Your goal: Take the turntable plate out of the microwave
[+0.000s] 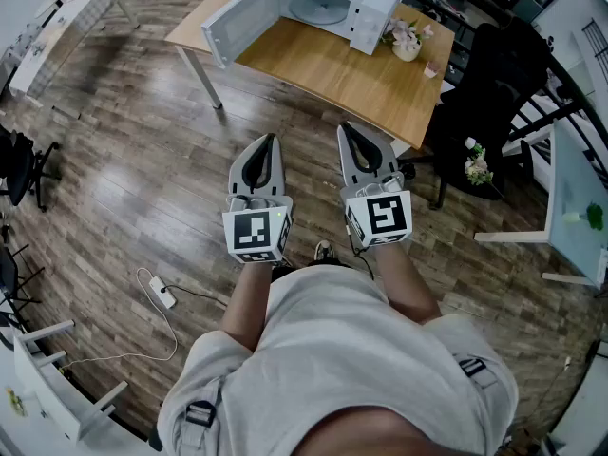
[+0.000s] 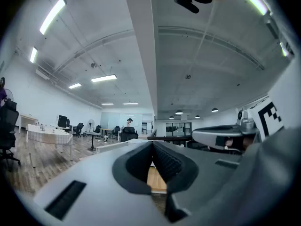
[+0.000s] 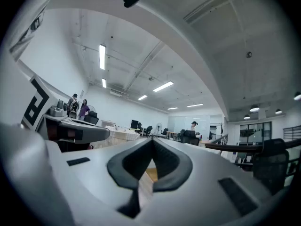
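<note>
At the frame's centre the left tool (image 1: 269, 141) and right tool (image 1: 348, 129) are held side by side above the wood floor (image 1: 142, 179), both clenched on nothing. Further off, in the upper middle, the microwave (image 1: 372, 0) sits on the counter (image 1: 328, 69). Its door (image 1: 236, 23) is swung open and the plate (image 1: 318, 9) lies inside.

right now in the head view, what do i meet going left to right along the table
door → plate → flowers → chair
</note>
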`<state>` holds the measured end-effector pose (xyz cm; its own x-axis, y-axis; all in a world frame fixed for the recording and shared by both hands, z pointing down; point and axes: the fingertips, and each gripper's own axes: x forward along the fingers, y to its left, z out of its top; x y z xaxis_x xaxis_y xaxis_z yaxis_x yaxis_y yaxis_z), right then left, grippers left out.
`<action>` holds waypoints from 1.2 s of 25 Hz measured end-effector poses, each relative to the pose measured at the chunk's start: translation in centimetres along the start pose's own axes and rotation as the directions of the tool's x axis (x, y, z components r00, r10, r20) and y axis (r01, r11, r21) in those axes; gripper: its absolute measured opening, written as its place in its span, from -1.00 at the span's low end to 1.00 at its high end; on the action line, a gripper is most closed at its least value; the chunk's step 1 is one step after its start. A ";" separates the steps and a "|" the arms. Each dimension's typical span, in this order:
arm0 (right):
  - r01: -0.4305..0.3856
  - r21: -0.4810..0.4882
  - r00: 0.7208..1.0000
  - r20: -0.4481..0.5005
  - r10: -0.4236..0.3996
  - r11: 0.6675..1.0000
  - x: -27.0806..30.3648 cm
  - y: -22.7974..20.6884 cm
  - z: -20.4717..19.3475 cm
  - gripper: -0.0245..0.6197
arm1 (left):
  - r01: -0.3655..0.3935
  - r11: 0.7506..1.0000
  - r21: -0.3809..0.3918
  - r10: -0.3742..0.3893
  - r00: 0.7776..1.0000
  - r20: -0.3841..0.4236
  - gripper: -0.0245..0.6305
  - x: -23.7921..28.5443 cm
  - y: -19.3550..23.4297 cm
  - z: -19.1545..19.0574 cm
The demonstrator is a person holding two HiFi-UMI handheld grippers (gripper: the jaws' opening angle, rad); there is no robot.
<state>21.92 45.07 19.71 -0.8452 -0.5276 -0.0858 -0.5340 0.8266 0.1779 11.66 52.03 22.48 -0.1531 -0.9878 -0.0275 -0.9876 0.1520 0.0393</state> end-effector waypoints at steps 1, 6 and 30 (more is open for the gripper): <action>-0.008 0.004 1.000 0.003 0.008 1.000 -0.1 0.0 -0.2 -0.91 | 0.000 1.000 -0.006 0.000 1.000 0.000 -0.89 0.1 -0.2 -0.1; -0.057 0.031 0.998 0.011 0.057 0.998 -0.5 0.4 -0.9 -0.91 | -0.009 0.999 -0.031 0.008 1.000 -0.011 -0.89 0.0 -0.7 -1.0; -0.227 0.128 0.973 -0.016 0.231 0.965 -1.1 -0.6 -4.9 -0.76 | -0.109 0.994 -0.030 0.104 0.987 -0.125 -0.74 0.5 -3.7 -4.6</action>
<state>23.25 44.19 24.55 -0.9451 -0.3257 -0.0267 -0.3268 0.9428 0.0653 15.42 50.83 26.95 -0.2499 -0.9629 0.1014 -0.9635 0.2577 0.0723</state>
